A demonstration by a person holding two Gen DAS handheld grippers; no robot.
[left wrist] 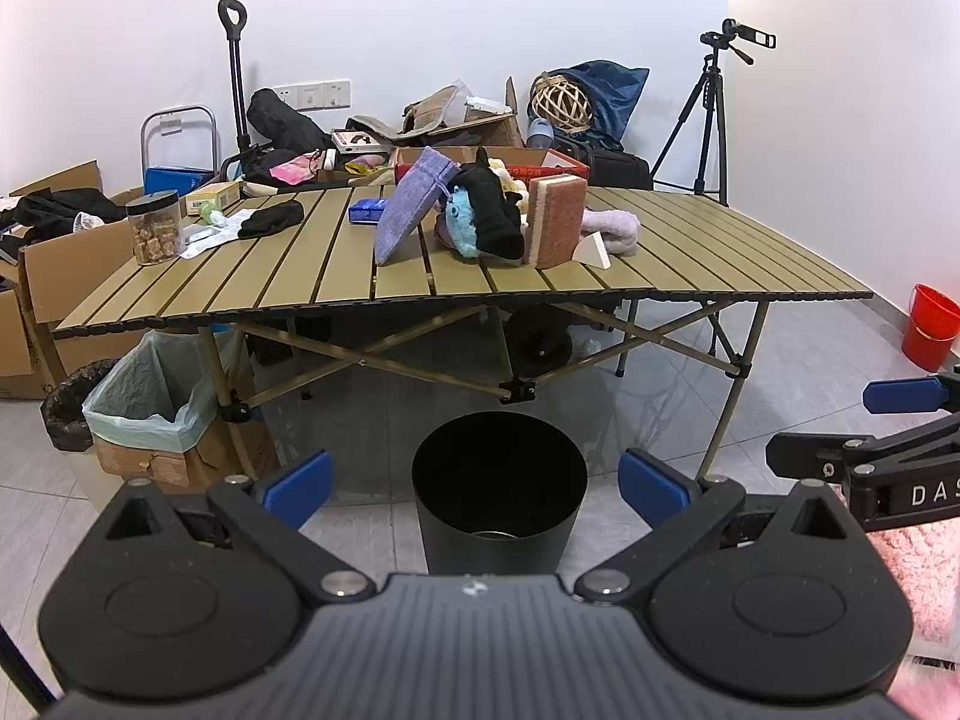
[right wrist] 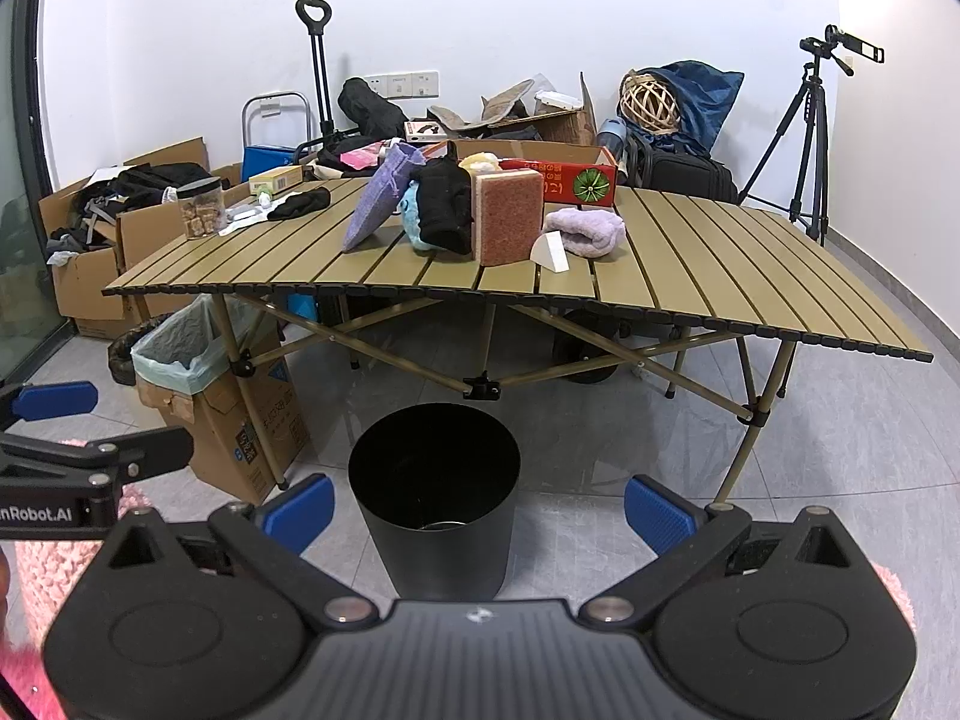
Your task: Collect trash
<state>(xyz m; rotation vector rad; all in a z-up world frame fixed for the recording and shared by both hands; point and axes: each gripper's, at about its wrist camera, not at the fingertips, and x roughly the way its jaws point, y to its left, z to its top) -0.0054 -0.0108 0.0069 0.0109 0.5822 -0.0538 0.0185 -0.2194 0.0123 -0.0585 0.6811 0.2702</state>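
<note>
Bin, black, round, open-topped, stands on floor before table.

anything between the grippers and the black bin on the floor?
Nothing visible. Both the left gripper and right gripper are open and empty, and the black cylindrical bin stands directly ahead on bare tile, in front of the slatted folding table.

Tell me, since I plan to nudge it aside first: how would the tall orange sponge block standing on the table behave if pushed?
The sponge block stands upright on a narrow edge, so it would probably tip rather than slide. It looks porous, so likely light and squashy. It seems to lean on the black garment, which may steady it on that side.
</note>
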